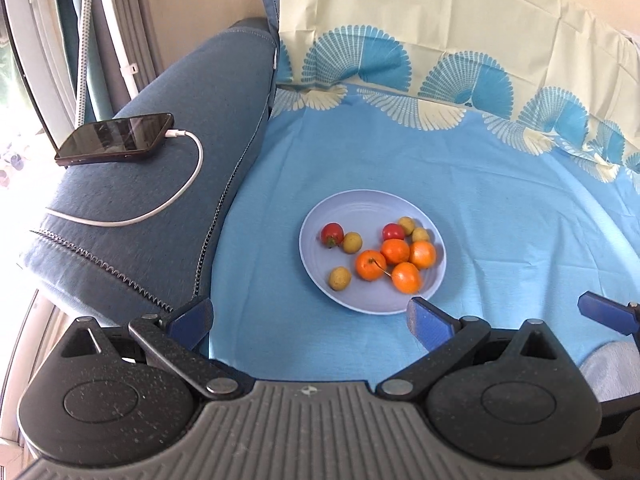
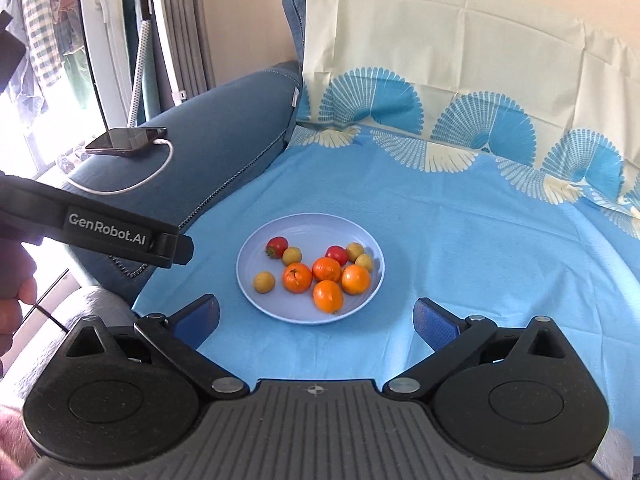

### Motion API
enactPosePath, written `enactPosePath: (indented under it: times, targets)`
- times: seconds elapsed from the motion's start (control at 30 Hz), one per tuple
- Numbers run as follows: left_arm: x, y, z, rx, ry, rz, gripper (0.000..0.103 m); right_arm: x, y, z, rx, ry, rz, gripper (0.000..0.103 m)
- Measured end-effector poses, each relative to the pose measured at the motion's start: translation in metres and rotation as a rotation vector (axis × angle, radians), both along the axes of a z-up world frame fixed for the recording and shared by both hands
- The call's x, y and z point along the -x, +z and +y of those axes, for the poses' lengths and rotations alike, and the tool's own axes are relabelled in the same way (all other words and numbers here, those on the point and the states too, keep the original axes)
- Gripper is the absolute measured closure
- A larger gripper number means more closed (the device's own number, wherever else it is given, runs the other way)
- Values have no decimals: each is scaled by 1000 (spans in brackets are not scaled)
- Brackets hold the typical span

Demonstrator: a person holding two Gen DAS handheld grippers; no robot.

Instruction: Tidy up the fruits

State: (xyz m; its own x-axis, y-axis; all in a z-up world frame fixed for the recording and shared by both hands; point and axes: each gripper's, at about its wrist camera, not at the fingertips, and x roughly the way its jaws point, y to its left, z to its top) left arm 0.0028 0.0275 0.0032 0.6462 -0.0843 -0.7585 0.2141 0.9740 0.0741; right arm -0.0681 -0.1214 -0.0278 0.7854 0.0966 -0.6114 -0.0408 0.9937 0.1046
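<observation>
Lying just beyond both grippers' wide-open, empty jaws, plate point(image 1: 320, 216) holds fruits point(image 2: 328, 270)

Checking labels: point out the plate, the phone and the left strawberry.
plate point(image 2: 256, 280), right wrist view, bare left rim.
phone point(image 1: 116, 138), left wrist view, screen centre.
left strawberry point(image 2: 277, 247), right wrist view, red body.

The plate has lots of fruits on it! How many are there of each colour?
On the plate:
Orange fruits: 4
Red fruits: 2
Yellowish fruits: 4
Total: 10
</observation>
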Motion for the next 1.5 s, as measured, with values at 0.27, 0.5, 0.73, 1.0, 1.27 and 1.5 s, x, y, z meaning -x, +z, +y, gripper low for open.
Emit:
enactPosePath:
  times: [0.27, 0.5, 0.73, 1.0, 1.27, 1.5]
  targets:
    - [25, 11, -4, 2, -20, -50, 0, 27, 11, -6, -11, -50, -56, 1]
    - [38, 18, -9, -2, -35, -80, 0, 43, 18, -11, -19, -72, -95, 1]
    - [43, 19, -9, -11, -38, -86, 0, 50, 19, -11, -26, -79, -105, 1]
    - [44, 20, -8, -21, -30, -87, 0, 52, 20, -12, -23, -80, -113, 1]
    - [44, 20, -7, -24, -24, -81, 0, 54, 20, -11, -20, -82, -115, 1]
    - [43, 19, -7, -25, -22, -76, 0, 54, 21, -10, -17, -80, -115, 1]
